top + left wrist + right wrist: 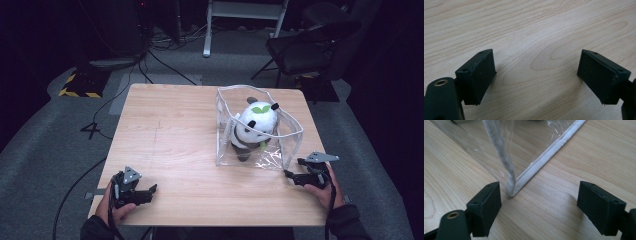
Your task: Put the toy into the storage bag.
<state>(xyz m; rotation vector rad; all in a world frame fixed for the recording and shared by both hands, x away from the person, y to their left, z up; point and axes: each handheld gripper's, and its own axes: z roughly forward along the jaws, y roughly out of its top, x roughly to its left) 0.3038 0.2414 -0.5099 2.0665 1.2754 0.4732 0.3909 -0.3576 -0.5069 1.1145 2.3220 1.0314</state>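
Bag (280, 150) with panda (255, 127) stood just beyond right gripper (537, 202), jaws spread; left gripper (536, 72) spread, well apart.

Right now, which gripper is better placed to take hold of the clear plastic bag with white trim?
Right. The right gripper is open at the clear plastic bag's corner; the left gripper has bare table between its jaws.

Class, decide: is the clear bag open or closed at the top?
Open: the clear bag's white rim spreads wide, with the panda toy sitting inside.
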